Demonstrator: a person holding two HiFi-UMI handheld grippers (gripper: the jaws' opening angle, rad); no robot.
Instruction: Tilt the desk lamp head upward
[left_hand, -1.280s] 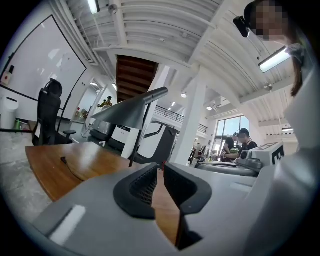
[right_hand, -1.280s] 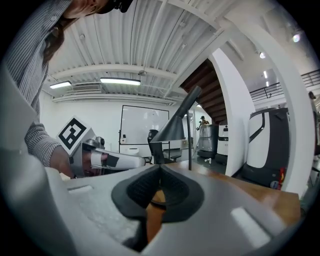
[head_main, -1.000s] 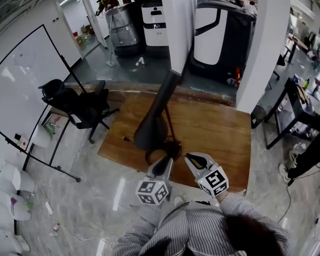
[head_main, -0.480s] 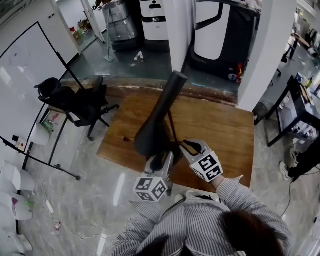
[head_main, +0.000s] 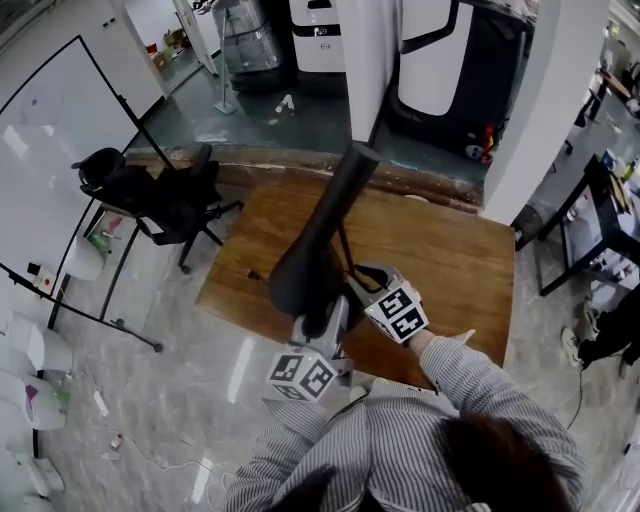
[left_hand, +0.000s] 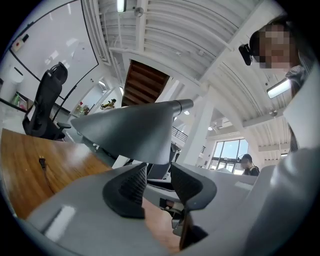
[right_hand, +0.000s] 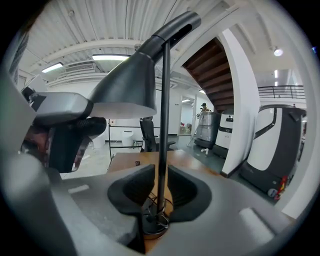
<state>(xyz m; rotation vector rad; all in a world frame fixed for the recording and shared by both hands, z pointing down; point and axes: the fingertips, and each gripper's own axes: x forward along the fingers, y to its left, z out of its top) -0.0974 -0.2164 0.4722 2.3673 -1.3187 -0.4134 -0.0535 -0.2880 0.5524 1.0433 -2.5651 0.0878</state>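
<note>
Left gripper (left_hand: 155, 182) held level under the grey conical metal lamp shade (left_hand: 132, 132); jaws have just been opening, now wide, apparently empty. Right gripper (right_hand: 161, 189) pitched downward, jaws apart astride the thin black lamp pole (right_hand: 164, 125).

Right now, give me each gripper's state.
left gripper: open, jaws have just been opening, nothing between them; lamp head just above.
right gripper: open, lamp stem in the gap, not clamped.
</note>
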